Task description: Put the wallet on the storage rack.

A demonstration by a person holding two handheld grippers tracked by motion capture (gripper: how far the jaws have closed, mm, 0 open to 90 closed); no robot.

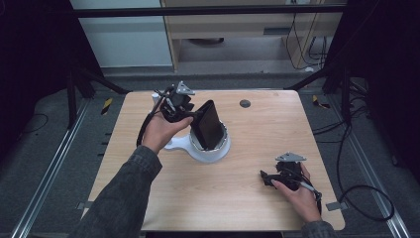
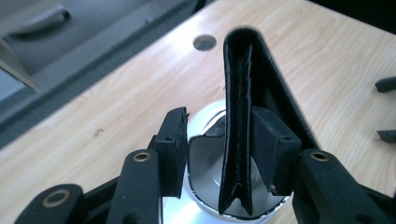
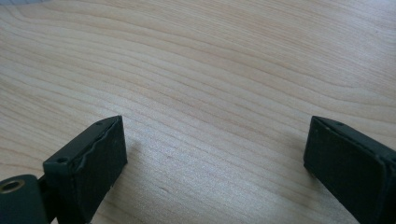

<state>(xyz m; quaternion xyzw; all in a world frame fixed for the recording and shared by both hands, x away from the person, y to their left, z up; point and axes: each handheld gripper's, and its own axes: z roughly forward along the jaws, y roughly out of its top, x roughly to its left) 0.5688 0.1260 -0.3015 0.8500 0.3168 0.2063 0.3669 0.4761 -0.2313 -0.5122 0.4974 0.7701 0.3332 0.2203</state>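
**Inspector:** High view first. What is recorded at the centre of the light wooden table?

**Assistant:** A black, flat, folded leather wallet is seen standing on edge inside a white round pot with a shiny metal inner wall and a side handle. The wallet is tilted, its upper half well above the rim. The left gripper is held at the wallet's upper edge, level with it. It is judged that the wallet is being set into the pot, the tilt being carried by the pot's wall.

**Inspector:** And the other hand?

**Assistant:** The right gripper is rested low at the table's near right, well apart from the pot; it appears to be parked.

**Inspector:** Left gripper view.

**Assistant:** The wallet is seen between the jaws, fold uppermost, its lower end down in the pot. One pad lies against or just beside the wallet's face; the other is clearly apart, with the metal wall visible in the gap. The jaws are therefore spread, nothing being pinched. No other contents are noted in the pot.

**Inspector:** Right gripper view.

**Assistant:** Bare table is shown beyond the jaws, which are spread wide with nothing between them.
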